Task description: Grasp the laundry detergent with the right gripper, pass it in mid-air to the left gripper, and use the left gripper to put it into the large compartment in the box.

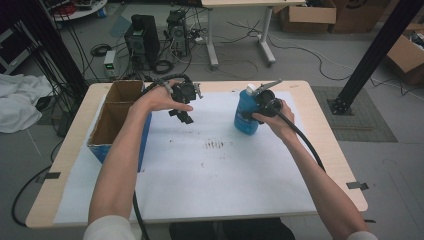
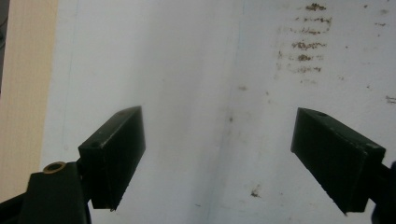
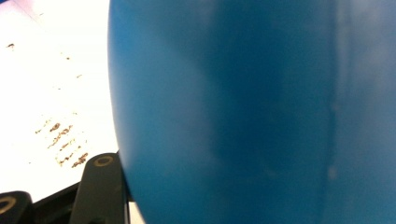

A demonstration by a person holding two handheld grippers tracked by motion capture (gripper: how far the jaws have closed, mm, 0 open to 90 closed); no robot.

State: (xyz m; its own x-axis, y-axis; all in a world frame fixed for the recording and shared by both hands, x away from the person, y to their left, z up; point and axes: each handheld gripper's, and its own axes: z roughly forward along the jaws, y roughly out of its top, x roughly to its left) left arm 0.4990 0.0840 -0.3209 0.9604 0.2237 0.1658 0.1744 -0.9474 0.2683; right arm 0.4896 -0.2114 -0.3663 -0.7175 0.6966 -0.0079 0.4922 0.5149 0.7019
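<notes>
On the light wooden desk (image 1: pixel 320 130) we count one white paper sheet (image 1: pixel 200 175), one open brown cardboard box with blue outer walls (image 1: pixel 112 120) at nine o'clock, and one blue plastic bottle with a white cap (image 1: pixel 246 111) at one o'clock. We count two black handheld grippers: the left gripper (image 1: pixel 183 102) at eleven o'clock and the right gripper (image 1: pixel 267 100) beside the bottle. Each has two jaws, so four in all, and each trails one black cable, two altogether. Two forearms come in from six o'clock. On the floor beyond twelve o'clock we count two dark computer towers (image 1: pixel 142 37) and three brown cardboard cartons (image 1: pixel 307 15).
</notes>
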